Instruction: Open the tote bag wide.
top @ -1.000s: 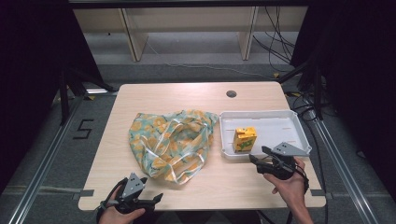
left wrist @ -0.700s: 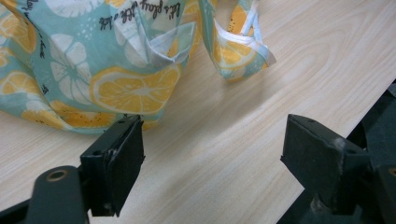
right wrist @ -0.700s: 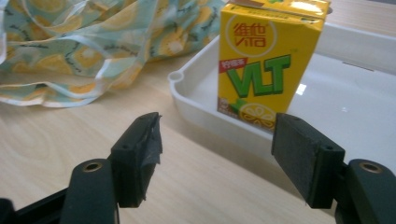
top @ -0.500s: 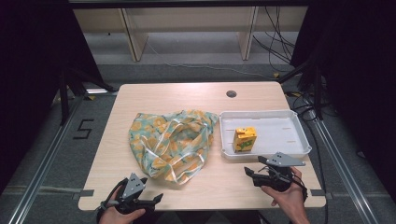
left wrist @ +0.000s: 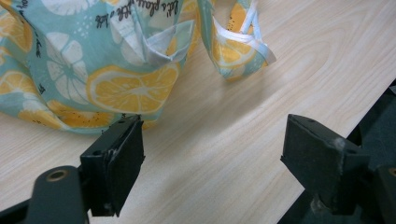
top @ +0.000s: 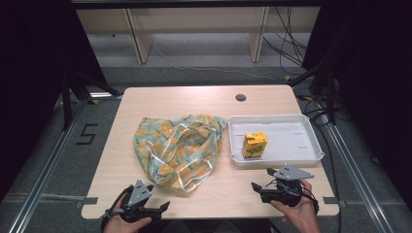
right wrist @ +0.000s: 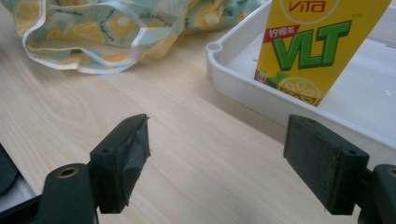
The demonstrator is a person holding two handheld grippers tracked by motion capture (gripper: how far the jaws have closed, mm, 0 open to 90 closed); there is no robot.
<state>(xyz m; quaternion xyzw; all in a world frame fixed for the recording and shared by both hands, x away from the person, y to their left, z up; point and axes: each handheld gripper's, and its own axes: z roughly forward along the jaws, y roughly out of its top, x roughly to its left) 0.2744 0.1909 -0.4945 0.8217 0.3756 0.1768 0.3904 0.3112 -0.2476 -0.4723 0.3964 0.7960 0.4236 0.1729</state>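
Right claw (top: 262, 180) drawn back from tray (top: 311, 158), jaws apart.

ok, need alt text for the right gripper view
Open right gripper above a wooden table, its fingers apart. Ahead on the right, a yellow drink carton stands upright in a white tray; a lemon-print bag lies upper left.

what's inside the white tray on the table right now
One yellow drink carton stands upright in the left part of the white tray. The rest of the tray floor looks bare. Whatever lies under the carton is covered.
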